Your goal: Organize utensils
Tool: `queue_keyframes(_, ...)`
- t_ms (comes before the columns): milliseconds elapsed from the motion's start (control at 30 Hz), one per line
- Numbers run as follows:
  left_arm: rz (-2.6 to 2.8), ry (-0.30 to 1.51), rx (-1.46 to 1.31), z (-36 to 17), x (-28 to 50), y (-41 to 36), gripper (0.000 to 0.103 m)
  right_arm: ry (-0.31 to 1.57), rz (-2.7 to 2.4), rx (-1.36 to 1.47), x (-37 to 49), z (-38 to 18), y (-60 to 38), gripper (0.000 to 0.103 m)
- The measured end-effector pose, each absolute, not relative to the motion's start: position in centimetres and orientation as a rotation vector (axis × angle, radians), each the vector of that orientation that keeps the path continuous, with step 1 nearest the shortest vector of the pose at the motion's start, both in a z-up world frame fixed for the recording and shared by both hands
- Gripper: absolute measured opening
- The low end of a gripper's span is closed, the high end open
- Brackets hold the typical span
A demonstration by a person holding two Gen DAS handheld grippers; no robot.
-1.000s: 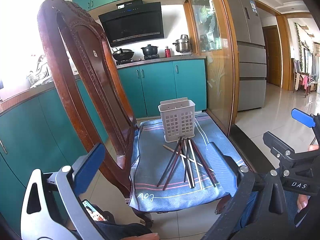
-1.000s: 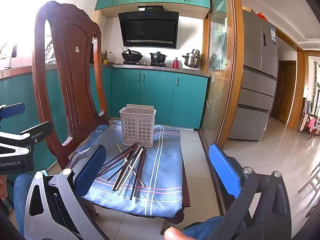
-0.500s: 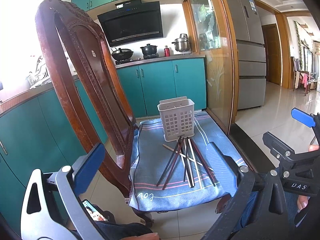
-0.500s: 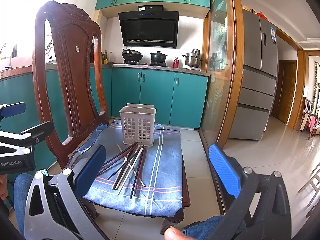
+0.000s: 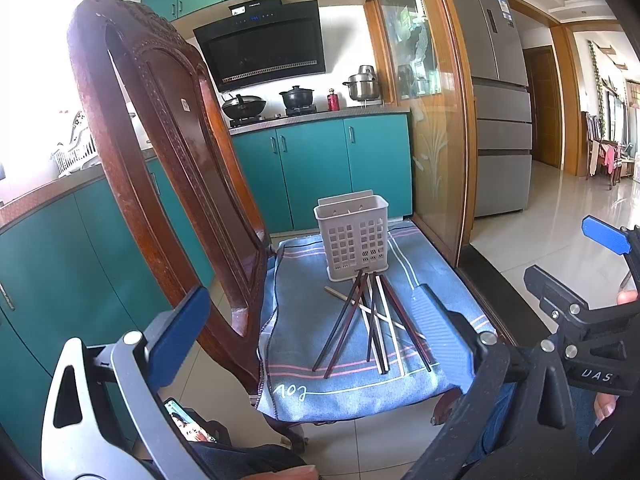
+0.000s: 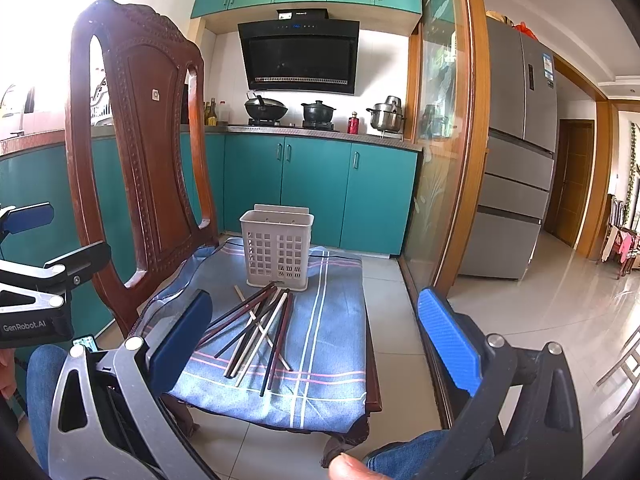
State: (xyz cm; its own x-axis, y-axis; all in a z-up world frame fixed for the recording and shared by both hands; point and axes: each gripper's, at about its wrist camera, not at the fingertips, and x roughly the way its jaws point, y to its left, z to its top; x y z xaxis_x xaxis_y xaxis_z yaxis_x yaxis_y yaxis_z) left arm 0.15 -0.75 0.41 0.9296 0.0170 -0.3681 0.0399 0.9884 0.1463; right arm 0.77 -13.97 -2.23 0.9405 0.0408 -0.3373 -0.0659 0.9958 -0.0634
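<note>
Blue cloth (image 5: 304,336) drapes the wooden chair (image 5: 160,152) seat, and on it, at twelve o'clock from both cameras, stands the white slotted utensil basket (image 5: 354,238). Right at its foot, touching the base, the chopsticks (image 5: 372,324) lie fanned and crossed, dark ones mixed with pale ones, tips pointing back toward six o'clock. The left gripper (image 5: 316,332) hangs short of the seat, jaws spread wide, nothing between them. The right gripper (image 6: 316,340) does the same, wide apart and bare, chopsticks framed between its blue pads (image 6: 448,344).
</note>
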Motion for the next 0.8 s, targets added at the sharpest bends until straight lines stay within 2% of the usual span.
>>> queue_keyframes(800, -0.017, 0.405, 0.157, -0.5, 1.1, -0.6, 0.1, 0.372, 0.068, -0.085, 2.1, -2.9, -13.6, 0.1)
